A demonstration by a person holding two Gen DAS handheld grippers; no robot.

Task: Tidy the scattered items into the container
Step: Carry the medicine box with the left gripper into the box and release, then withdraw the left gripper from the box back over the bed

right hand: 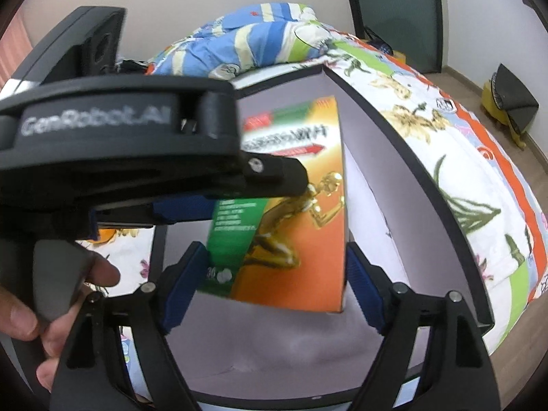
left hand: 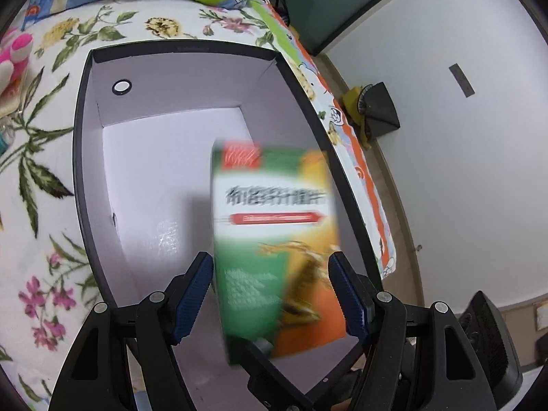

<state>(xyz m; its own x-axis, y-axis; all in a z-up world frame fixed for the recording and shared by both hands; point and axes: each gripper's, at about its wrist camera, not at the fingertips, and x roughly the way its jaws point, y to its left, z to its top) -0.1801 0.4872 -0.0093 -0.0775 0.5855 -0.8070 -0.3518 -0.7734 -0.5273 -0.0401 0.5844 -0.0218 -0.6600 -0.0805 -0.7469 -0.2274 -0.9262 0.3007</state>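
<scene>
Right now both grippers hang over the black storage box (left hand: 80,171) on the flowered bedspread (left hand: 41,205). Left gripper (left hand: 270,270) looks clamped on a green-and-orange carton (left hand: 274,239), blurred, inside the box's walls. Right gripper (right hand: 277,267) brackets it, pads apparently slack. Beyond the box lies a striped quilt (right hand: 260,41).

Bed (left hand: 51,178) under a white floral blanket, striped blue quilt (right hand: 246,48) bunched at its far end, plain white wall (left hand: 445,130), brown wood floor (right hand: 479,92), dark frosted-glass door (right hand: 394,10)
</scene>
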